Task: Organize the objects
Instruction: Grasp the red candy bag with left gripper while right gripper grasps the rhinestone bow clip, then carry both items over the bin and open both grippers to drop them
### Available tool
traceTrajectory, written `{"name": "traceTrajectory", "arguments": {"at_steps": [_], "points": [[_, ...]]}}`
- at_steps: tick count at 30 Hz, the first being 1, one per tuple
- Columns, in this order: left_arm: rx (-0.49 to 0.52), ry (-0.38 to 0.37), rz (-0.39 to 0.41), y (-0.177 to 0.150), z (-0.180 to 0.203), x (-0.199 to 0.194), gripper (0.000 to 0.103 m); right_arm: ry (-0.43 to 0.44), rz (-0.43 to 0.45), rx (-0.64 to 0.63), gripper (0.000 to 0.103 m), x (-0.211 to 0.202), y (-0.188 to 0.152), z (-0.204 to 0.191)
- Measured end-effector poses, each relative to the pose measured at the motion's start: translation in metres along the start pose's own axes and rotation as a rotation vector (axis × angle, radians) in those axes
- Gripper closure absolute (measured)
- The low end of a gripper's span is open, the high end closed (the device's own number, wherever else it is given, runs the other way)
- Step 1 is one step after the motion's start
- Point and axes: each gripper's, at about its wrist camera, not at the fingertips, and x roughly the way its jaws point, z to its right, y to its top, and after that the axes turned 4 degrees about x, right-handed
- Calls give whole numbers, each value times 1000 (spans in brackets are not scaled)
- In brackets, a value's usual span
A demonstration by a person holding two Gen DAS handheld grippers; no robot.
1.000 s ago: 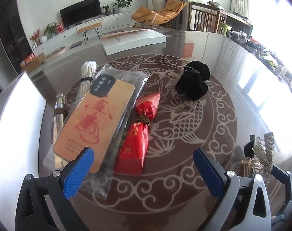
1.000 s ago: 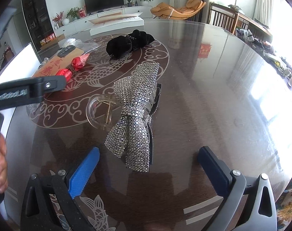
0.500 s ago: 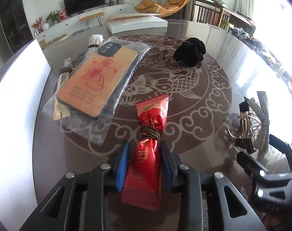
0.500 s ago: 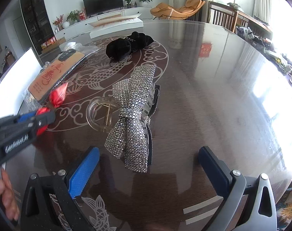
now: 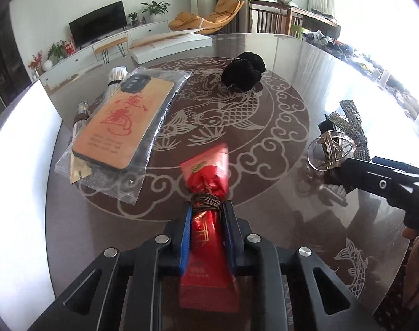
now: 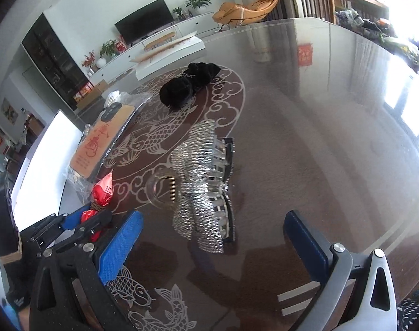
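Candy packet clamped in left gripper

Candy packet (image 5: 206,231), red and tied with brown cord, sits squeezed between the left gripper (image 5: 206,234) pads near the tabletop (image 5: 306,63) front edge. The right gripper (image 6: 209,251) hangs spread wide before the rhinestone bow hair clip (image 6: 202,182), toward the right edge.

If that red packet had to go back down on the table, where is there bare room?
The widest bare stretch is the glossy table right of the rhinestone bow clip. Another lies on the fish pattern between the phone case, black pouch and clip. The left edge is crowded: case and bundled cords overlap.
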Motion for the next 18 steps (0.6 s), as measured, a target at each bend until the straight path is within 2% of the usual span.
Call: {"name": "traceTrajectory", "arguments": {"at_steps": [3,4,5,6,7,10,13,16,18], "points": [[-93,-69,12,-6,-7,-5,84,-23,-17,-73,0,17,7,-23],[-127,-97,18,-8,-11,-8,84,-41,-11,-98,5,22,9,-28],[-153,-120,30,-10,-15,-13,84,-58,2,-115,34,26,11,-30],[-166,-129,42,-12,-18,-20,84,-82,-2,-126,46,29,12,-30],[-173,-138,56,-13,-20,-28,84,-90,4,-131,52,28,13,-29],[-201,-167,107,-15,-32,-57,84,-81,24,-143,52,16,12,-26],[-249,-201,169,-15,-48,-94,84,-29,41,-167,52,-8,12,-37],[-313,-207,247,-19,-76,-140,84,53,51,-237,52,-37,11,-74],[-345,-163,295,-27,-104,-170,84,136,47,-299,52,-55,10,-113]]}}
